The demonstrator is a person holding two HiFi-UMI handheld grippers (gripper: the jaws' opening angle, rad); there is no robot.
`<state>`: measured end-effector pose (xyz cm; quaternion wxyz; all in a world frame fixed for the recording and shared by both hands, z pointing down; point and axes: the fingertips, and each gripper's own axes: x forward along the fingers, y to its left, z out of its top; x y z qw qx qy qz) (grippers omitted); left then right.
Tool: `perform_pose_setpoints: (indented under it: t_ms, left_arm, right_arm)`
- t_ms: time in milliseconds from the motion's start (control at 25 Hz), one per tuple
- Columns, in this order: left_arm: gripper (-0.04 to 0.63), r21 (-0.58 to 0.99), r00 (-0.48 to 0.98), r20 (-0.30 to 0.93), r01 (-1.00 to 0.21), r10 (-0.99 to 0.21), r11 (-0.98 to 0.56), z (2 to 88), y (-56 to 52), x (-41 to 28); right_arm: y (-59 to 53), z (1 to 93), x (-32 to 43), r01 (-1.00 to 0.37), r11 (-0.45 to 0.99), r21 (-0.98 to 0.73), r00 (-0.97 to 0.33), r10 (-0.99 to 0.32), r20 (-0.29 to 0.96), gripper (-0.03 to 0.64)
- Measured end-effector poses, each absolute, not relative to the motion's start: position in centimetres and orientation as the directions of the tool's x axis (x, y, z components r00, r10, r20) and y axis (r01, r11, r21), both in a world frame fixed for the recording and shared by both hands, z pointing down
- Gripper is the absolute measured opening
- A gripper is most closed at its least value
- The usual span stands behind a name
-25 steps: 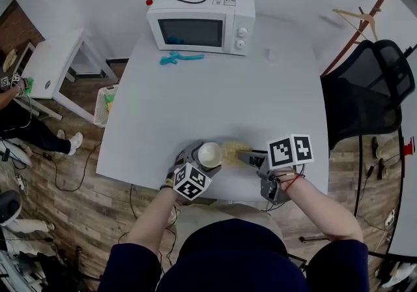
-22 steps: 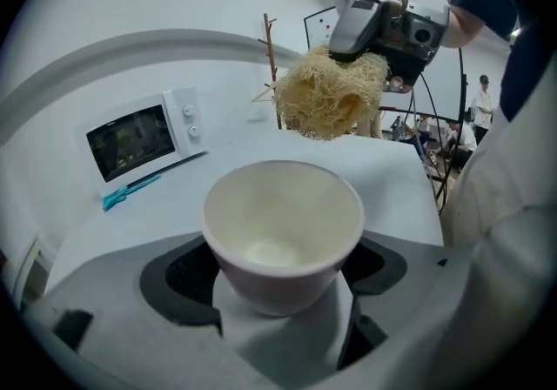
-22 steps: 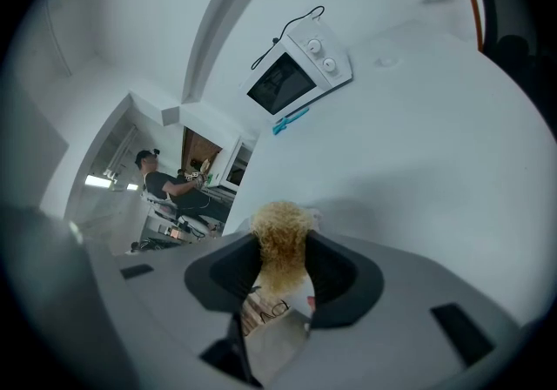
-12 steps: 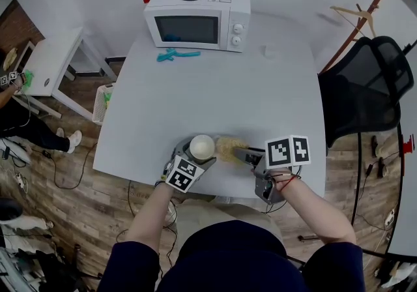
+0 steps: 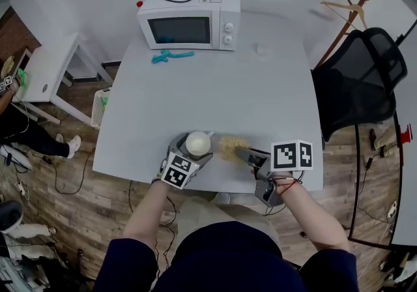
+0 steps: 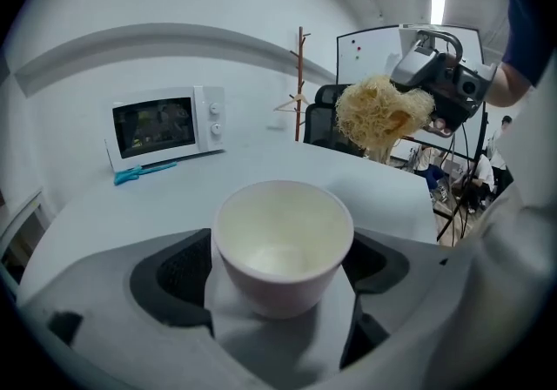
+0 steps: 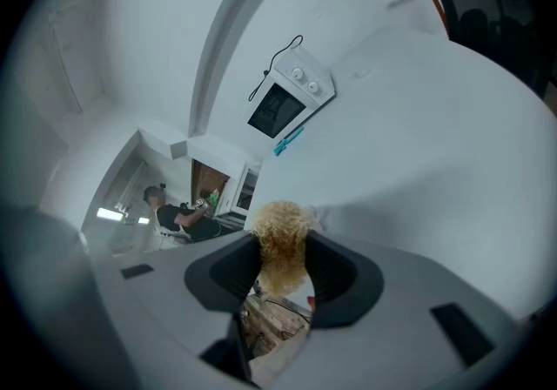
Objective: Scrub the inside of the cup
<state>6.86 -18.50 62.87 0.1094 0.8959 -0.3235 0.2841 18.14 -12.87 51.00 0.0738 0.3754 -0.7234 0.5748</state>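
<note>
A white cup (image 5: 197, 144) (image 6: 283, 240) stands upright between the jaws of my left gripper (image 5: 190, 152) (image 6: 280, 279), which is shut on it near the table's front edge. Its inside looks pale and bare. A tan fibrous scrubber (image 5: 230, 147) (image 7: 280, 245) (image 6: 379, 114) is pinched in my right gripper (image 5: 242, 152) (image 7: 283, 271). The scrubber hangs just right of the cup and a little above it, apart from the rim.
A white microwave (image 5: 186, 16) with a black cord on top stands at the back of the grey table (image 5: 260, 88). A teal tool (image 5: 171, 56) lies in front of it. A black office chair (image 5: 355, 75) is at the right, and a white side table (image 5: 45, 66) at the left.
Both grippers, with the cup and the scrubber, have shifted slightly left and toward the front edge. The gap between scrubber and cup stays about the same.
</note>
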Motion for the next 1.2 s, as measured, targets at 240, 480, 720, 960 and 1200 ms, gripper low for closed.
perform_pose_setpoints:
  t_ms: [240, 480, 720, 960, 1200]
  left_arm:
    - [0.443, 0.005, 0.623, 0.602, -0.628, -0.499, -0.778, 62.2, -16.0, 6.1]
    - [0.442, 0.065, 0.657, 0.561, -0.642, -0.504, -0.764, 59.0, -11.9, 5.4]
    - [0.242, 0.014, 0.652, 0.506, -0.661, -0.565, -0.751, 56.0, -7.5, 3.7]
    - [0.036, 0.037, 0.635, 0.441, -0.719, -0.634, -0.694, 53.4, -3.2, 1.9]
    - [0.017, 0.127, 0.626, 0.378, -0.765, -0.683, -0.631, 50.5, 1.0, 0.8]
  right_arm:
    - [-11.2, 50.5, 18.5, -0.617, 0.062, -0.784, -0.696, -0.508, 0.507, 0.158]
    - [-9.0, 49.8, 18.2, -0.69, 0.128, -0.713, -0.622, -0.609, 0.492, 0.158]
    - [-5.5, 49.2, 16.1, -0.771, 0.204, -0.604, -0.549, -0.693, 0.467, 0.158]
    - [-1.0, 48.1, 13.4, -0.842, 0.304, -0.446, -0.502, -0.744, 0.441, 0.158]
    - [3.5, 46.7, 11.7, -0.884, 0.37, -0.284, -0.459, -0.8, 0.386, 0.158]
